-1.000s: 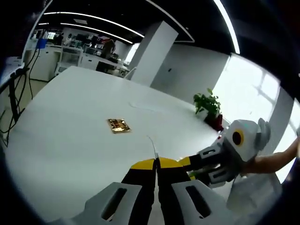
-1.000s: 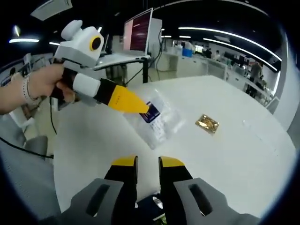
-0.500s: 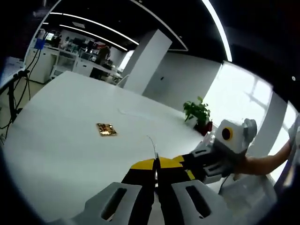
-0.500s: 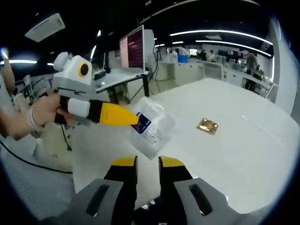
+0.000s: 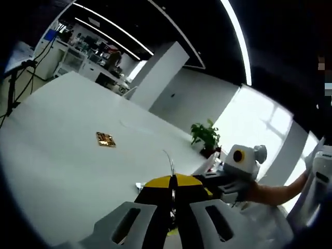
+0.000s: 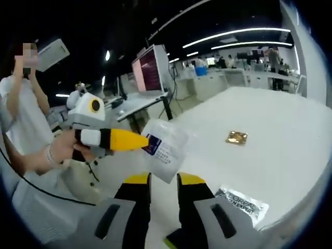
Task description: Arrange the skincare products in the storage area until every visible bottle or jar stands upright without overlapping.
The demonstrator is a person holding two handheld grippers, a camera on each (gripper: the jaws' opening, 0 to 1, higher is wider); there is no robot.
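Left tongs (image 6: 147, 141) pinch a clear plastic pouch (image 6: 165, 150) (blue label unreadable); right tongs (image 6: 158, 179) narrow, holding nothing; silver sachet (image 6: 243, 204) on counter (image 6: 270, 124) reads "L'OREAL".

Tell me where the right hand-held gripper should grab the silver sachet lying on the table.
Take the silver sachet by its near short edge, coming in low from the right hand-held gripper side. It lies flat on the white table, so only a thin edge offers a pinch, probably by sliding one jaw under it.
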